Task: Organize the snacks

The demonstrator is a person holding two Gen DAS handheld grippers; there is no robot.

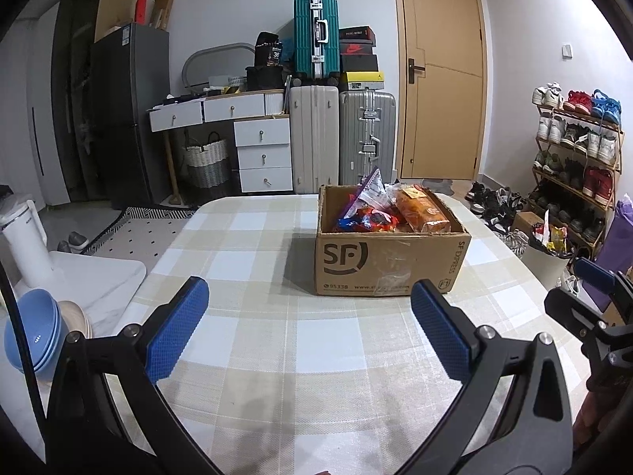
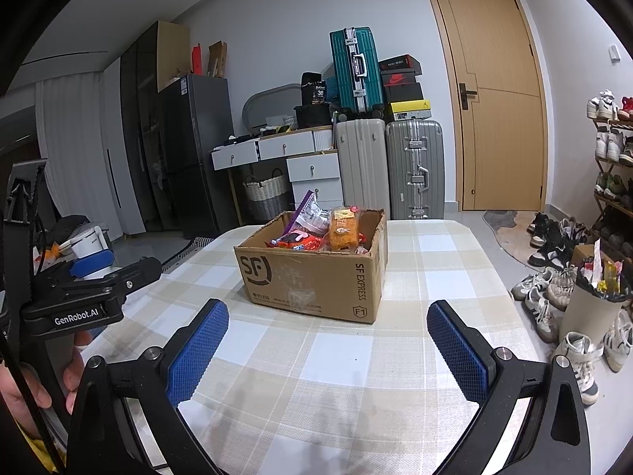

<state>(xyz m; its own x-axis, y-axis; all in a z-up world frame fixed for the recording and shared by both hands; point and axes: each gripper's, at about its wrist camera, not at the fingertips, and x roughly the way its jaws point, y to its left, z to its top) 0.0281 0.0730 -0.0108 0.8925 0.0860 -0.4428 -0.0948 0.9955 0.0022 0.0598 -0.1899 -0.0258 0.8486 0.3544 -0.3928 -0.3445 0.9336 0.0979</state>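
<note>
You are working in a lived-in room with a wooden door [image 2: 494, 95], three suitcases [image 1: 314, 138] stacked and standing against the far wall, and a shoe rack [image 1: 573, 150] off to the right, all behind a table [image 1: 277, 336] covered in a beige, white and pale blue checked cloth. One cardboard box [image 1: 389, 263] sits on that table toward its far edge, printed with "SF" on the near face and "SF EXPRESS" on the side. Its flaps are gone or folded away, so the top stands open, and several snack packets fill it: an orange pack [image 1: 421, 211], a red and blue one [image 1: 366, 219], and a purple and white bag [image 1: 372, 192] poking up above the rim. Your left gripper [image 1: 310, 332] hovers over the near part of the table with its blue pads spread wide, gripping nothing and touching nothing. Your right gripper [image 2: 326, 350] is likewise spread wide and empty, hanging over the cloth short of the box. At the left, just off the table's edge, lies a stack of blue bowls [image 1: 33, 332].
</note>
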